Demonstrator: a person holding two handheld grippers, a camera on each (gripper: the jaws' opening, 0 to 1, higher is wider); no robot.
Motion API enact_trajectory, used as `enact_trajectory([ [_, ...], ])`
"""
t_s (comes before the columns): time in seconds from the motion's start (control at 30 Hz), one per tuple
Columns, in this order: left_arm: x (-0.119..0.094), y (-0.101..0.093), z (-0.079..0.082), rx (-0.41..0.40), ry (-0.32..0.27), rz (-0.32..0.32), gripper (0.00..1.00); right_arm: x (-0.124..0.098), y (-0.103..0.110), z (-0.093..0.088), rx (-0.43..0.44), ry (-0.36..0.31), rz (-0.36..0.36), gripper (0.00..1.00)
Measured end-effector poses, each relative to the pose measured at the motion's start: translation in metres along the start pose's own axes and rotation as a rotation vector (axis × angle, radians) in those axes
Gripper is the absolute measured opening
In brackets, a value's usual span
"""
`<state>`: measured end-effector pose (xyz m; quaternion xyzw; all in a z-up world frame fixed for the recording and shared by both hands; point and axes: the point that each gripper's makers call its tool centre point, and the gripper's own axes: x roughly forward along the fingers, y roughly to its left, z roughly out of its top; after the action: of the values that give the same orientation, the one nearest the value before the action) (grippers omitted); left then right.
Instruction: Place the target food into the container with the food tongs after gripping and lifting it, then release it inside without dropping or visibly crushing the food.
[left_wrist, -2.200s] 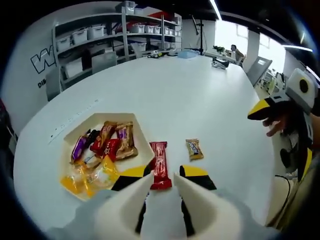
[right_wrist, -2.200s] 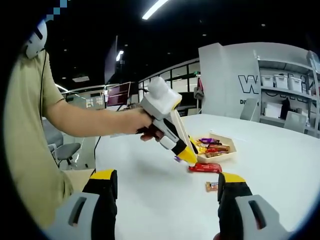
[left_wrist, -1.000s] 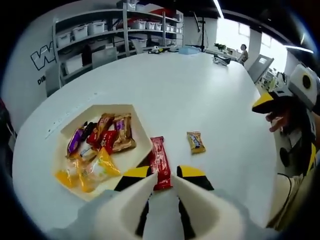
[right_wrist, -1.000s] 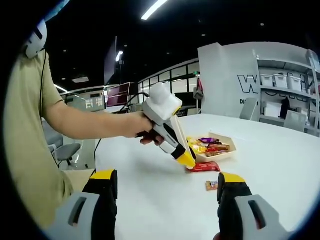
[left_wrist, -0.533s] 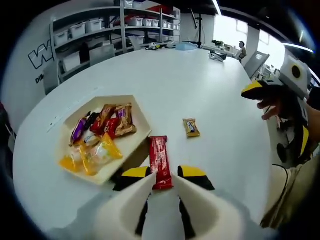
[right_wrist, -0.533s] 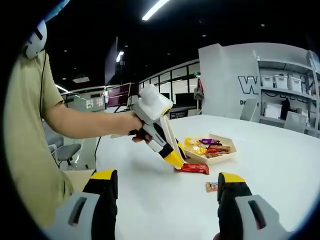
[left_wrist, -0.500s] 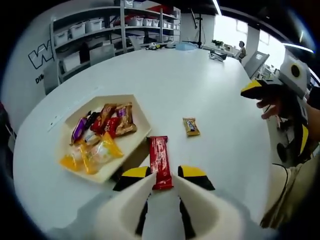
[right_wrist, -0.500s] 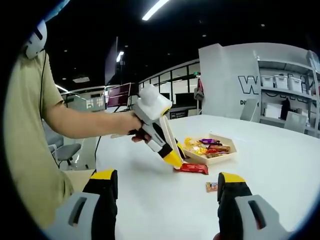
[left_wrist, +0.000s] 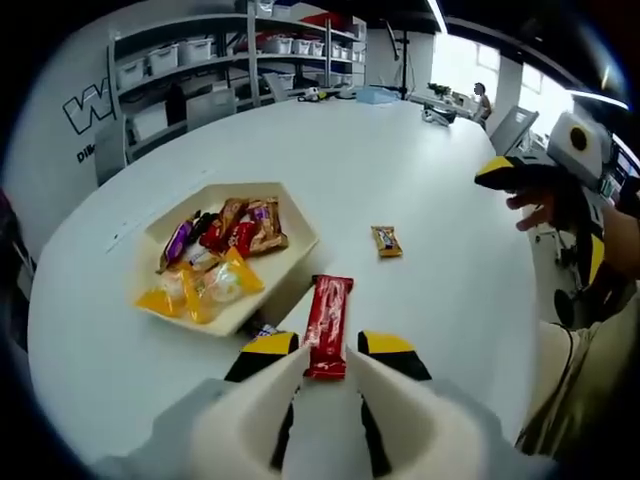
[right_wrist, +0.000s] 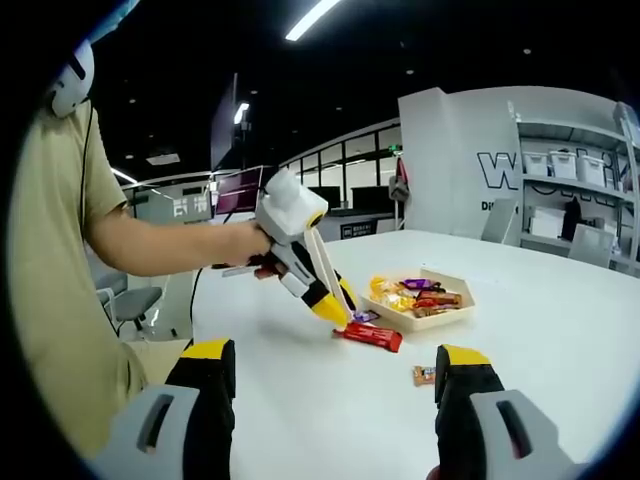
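Lifted now, the red snack bar (left_wrist: 327, 312) hangs clear of the white table (left_wrist: 400, 170), where half a second ago it lay beside the tray; the left gripper (left_wrist: 327, 358) is clamped on its near end, seen from the side as well (right_wrist: 333, 312). Just to its left sits the cardboard tray (left_wrist: 292, 262) of wrapped sweets (purple, red, brown and yellow ones), and a small yellow snack (left_wrist: 387, 241) lies farther out. Nearer the person, the right gripper (right_wrist: 335, 385) hovers with jaws wide apart, holding nothing.
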<state>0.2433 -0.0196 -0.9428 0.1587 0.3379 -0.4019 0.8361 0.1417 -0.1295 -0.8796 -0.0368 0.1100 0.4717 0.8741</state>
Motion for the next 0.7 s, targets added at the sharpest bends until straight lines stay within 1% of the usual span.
enact_trajectory([
  [0.13,0.002,0.0,0.008,0.01,-0.025,-0.013,0.23,0.0,0.0,0.0,0.003,-0.001,-0.001,0.81],
  [0.23,0.009,0.001,0.013,0.019,-0.029,-0.018,0.23,0.0,0.0,-0.001,0.003,0.001,-0.001,0.81],
  [0.43,0.019,0.0,0.016,0.033,-0.027,-0.035,0.23,-0.002,-0.001,-0.002,0.004,0.003,-0.005,0.81],
  [0.7,0.026,0.001,0.016,0.058,-0.017,-0.037,0.24,-0.003,-0.004,-0.005,0.01,0.008,-0.008,0.81],
])
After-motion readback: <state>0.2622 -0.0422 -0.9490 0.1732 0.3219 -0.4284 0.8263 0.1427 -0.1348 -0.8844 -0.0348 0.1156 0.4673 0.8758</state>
